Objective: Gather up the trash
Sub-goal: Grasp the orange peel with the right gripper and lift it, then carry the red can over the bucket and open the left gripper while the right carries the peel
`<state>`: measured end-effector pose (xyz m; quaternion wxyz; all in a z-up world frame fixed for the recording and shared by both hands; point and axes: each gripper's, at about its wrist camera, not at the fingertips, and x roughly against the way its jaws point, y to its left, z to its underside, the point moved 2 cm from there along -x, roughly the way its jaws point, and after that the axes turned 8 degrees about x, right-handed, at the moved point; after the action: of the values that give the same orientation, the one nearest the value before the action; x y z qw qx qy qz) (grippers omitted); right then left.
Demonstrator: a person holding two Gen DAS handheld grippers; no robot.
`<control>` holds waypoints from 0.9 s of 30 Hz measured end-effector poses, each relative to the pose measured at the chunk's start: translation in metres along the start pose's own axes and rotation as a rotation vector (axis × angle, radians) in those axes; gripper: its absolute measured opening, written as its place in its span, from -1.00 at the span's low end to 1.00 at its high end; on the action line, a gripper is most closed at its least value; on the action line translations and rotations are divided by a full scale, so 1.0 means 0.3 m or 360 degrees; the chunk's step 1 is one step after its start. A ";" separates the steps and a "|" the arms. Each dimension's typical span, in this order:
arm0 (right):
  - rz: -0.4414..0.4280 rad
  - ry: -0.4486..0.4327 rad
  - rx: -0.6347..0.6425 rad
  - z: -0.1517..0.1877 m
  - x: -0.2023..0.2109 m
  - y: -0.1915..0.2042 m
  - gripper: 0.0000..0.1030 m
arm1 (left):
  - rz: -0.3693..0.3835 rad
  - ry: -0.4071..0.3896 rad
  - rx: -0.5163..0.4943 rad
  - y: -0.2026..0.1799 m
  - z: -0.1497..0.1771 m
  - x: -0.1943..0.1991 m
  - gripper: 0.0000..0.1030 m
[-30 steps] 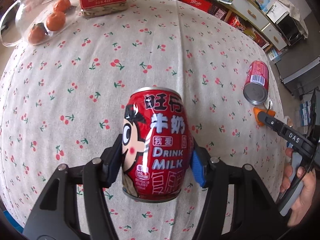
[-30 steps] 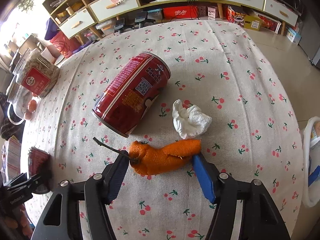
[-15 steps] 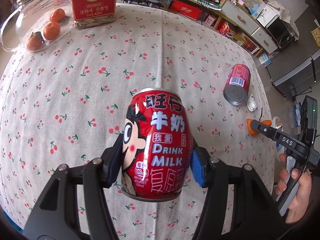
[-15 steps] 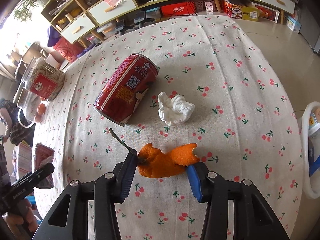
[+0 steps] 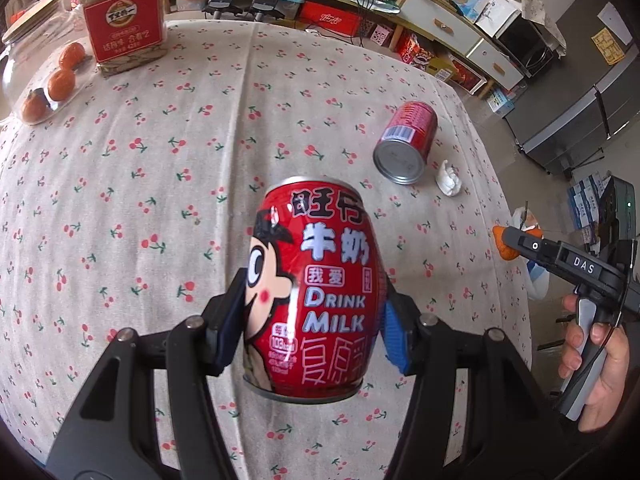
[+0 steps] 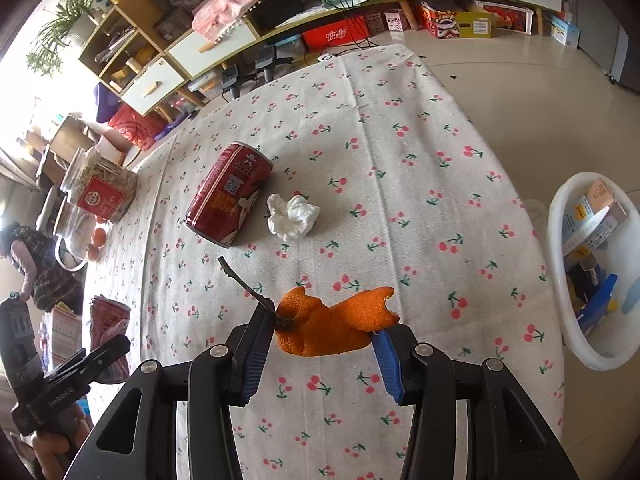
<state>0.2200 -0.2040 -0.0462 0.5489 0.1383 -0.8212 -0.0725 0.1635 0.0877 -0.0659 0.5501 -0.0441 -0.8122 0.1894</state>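
Left wrist view: my left gripper [image 5: 312, 332] is clamped on an upright red milk can [image 5: 312, 292], held clear above the cherry-print tablecloth [image 5: 160, 152]. Right wrist view: my right gripper [image 6: 320, 350] pinches an orange peel [image 6: 332, 324], also off the cloth. A second can [image 6: 228, 196] lies on its side, crumpled tissue [image 6: 292, 216] just beside it. White bin [image 6: 560, 280] stands at the table's right edge.

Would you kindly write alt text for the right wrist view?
The right tool grips an orange peel above a cherry-print tablecloth. Beyond it lie a tipped red can and a crumpled tissue; a white bin stands at right.
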 end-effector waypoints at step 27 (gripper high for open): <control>0.0194 -0.0199 -0.0535 0.234 0.369 -0.729 -0.05 | 0.0175 0.0122 -0.0478 -0.705 0.152 -0.168 0.17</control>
<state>0.1477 -0.4483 -0.0350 0.5155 -0.0102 -0.8369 -0.1836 0.1706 -0.1337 -0.0496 0.5567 -0.1774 -0.8061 0.0938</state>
